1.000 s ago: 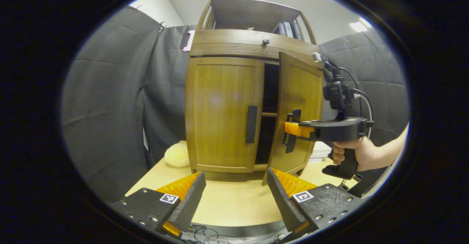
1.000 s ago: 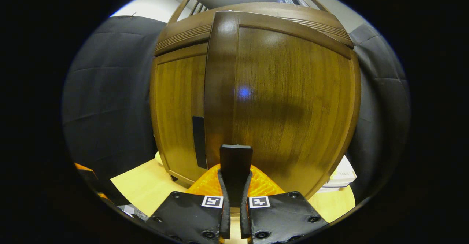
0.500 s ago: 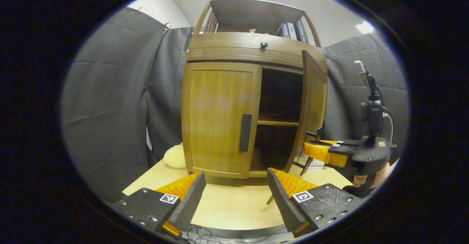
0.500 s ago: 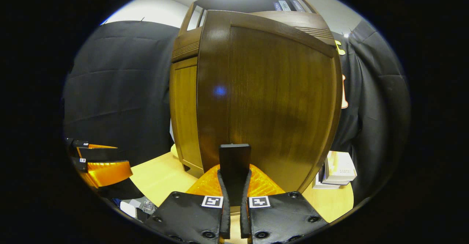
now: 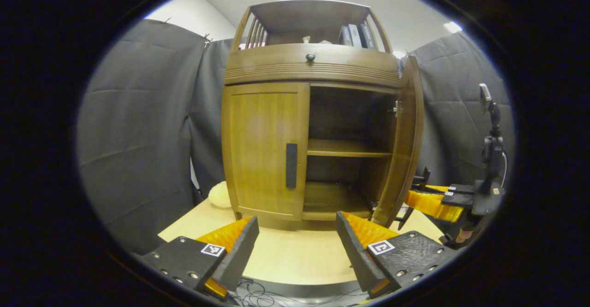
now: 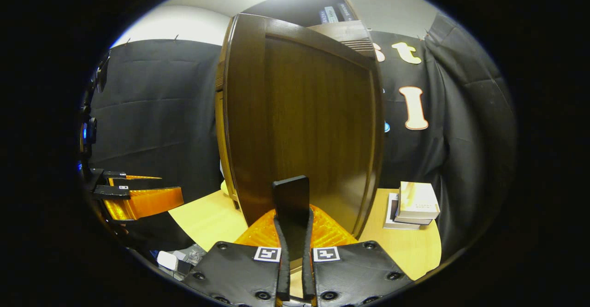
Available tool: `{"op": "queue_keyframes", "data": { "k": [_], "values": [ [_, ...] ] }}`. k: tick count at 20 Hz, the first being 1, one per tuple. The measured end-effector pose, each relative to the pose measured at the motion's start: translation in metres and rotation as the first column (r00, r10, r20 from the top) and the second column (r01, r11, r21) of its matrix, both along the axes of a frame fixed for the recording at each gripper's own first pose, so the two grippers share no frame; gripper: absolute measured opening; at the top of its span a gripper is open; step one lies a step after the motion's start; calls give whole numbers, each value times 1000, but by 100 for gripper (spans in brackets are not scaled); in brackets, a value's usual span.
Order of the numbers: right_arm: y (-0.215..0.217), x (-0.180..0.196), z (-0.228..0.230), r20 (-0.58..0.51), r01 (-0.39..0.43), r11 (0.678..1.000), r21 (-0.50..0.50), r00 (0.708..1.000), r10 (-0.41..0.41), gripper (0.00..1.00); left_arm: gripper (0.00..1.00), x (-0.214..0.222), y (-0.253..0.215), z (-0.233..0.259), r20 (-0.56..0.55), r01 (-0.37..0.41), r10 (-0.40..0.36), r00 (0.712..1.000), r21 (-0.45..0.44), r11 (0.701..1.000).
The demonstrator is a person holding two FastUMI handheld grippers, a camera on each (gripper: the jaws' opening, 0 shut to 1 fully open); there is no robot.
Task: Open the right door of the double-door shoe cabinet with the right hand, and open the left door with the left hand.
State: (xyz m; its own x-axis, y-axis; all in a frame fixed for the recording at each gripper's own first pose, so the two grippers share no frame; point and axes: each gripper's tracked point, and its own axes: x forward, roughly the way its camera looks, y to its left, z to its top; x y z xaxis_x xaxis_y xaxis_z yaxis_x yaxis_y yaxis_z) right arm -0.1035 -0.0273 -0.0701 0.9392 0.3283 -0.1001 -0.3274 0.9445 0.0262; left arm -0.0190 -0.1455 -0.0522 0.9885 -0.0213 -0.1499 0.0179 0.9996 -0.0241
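Shoe cabinet (image 5: 276, 67), standing at the back of the bench (image 5: 295, 261): right door (image 5: 402, 141) swung wide, shelves exposed; right gripper (image 6: 292, 251) clamped on that door's handle (image 6: 291, 198), both fingers pressing it. Left door (image 5: 262, 150) shut, its handle (image 5: 291, 165) by the inner edge untouched; left gripper (image 5: 295, 247) spread wide, empty, near the bench's front edge, apart from the cabinet. Step in hand, by judgement: right door near done; next calls for advancing the left gripper to the left handle, closing on it, and pulling outward.

A pale wooden table (image 5: 286, 256) carries the shoe cabinet (image 5: 265, 150), books (image 6: 412, 205) and a fluffy ball (image 5: 219, 195).
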Motion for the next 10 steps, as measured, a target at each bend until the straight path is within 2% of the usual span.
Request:
{"op": "queue_keyframes", "data": {
  "k": [3,4,7,9,10],
  "values": [
    [-35,-13,-2,15,45,999,-19,999,-45,11,99,-5,-27,9,33,36,-36,999,14,999],
    [-48,-15,-3,14,63,998,-14,998,-63,8,99,-5,-33,8,37,45,-46,998,18,999],
    [-79,-21,-4,18,111,994,4,994,-111,11,99,-2,-48,14,58,65,-65,996,15,998],
    [-98,-22,-4,30,141,990,16,989,-142,7,99,-2,-56,16,70,86,-87,994,11,996],
    [-107,-22,-5,31,155,988,25,987,-156,14,99,-3,-59,15,70,98,-99,993,15,995]
  ]
}}
